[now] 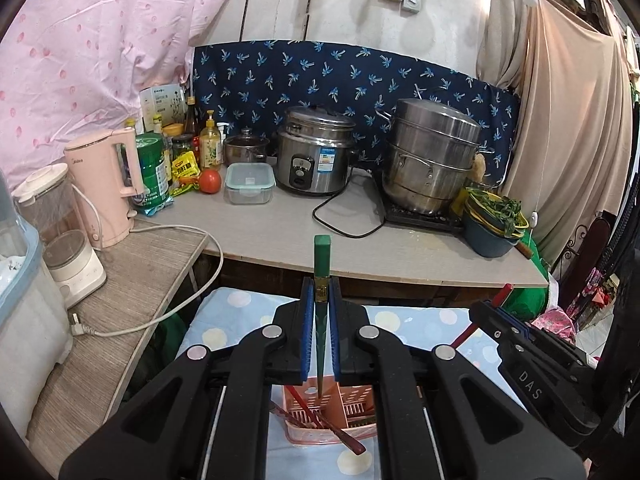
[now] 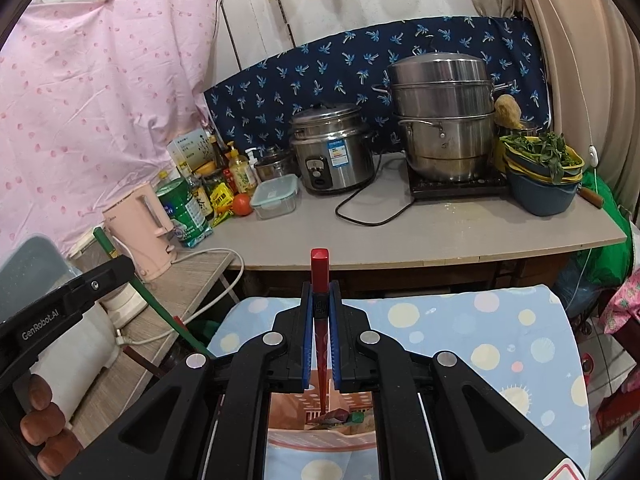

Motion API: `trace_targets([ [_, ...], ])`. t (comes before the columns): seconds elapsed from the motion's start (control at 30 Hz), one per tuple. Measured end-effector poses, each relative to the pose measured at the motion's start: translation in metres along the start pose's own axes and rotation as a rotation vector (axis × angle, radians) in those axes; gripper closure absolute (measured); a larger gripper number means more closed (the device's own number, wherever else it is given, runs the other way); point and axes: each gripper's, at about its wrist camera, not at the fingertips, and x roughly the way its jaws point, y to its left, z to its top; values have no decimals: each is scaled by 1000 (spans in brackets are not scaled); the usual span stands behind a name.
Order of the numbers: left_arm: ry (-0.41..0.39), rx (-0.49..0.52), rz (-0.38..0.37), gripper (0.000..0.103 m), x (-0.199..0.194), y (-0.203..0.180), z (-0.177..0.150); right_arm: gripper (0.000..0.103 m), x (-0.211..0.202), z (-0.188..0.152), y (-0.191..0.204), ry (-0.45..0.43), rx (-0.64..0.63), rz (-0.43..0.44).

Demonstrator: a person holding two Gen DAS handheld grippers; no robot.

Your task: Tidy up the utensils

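Observation:
My left gripper [image 1: 321, 294] is shut on a green chopstick [image 1: 321, 256] that stands upright, its thin tip hanging over a pink slotted utensil basket [image 1: 362, 394]. Dark red chopsticks [image 1: 316, 424] lie slanted in that basket. My right gripper [image 2: 321, 294] is shut on a red chopstick [image 2: 319, 270], also upright, with its tip down over the same pink basket [image 2: 288, 436], where red and green utensil ends [image 2: 340, 416] show. Each gripper appears in the other's view: the right gripper [image 1: 496, 308] at the right edge, the left gripper [image 2: 120, 268] at the left with the green chopstick [image 2: 160, 304].
The basket rests on a blue dotted cloth [image 2: 460, 332]. Behind it runs a counter [image 1: 280, 232] with a rice cooker [image 1: 316, 152], steamer pot [image 1: 432, 156], bowls of greens [image 1: 494, 216], a pink kettle [image 1: 106, 184], bottles, a tomato and a lidded box [image 1: 249, 183]. A person's fingers [image 2: 40, 420] show lower left.

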Motion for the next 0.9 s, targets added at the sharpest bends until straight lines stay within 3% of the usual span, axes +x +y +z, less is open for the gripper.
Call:
trace_targets([
  [0.3, 15, -15, 7, 95, 10, 5, -4, 95, 5, -4, 2, 13, -14, -2],
  [0.37, 6, -16, 13, 94, 10, 5, -5, 91, 5, -4, 3, 9, -17, -9],
  [0.4, 3, -17, 19, 92, 10, 5, -5, 88, 5, -4, 3, 6, -20, -13],
  [0.47, 0, -21, 28, 74, 10, 7, -5, 85, 4, -4, 4, 5, -20, -10],
  [0.53, -8, -21, 39, 69, 8, 7, -6, 85, 1, -4, 5, -1, -24, -11],
  [0.9, -2, -14, 54, 68, -4, 10, -9, 84, -22, -6, 13, -25, -41, 14],
])
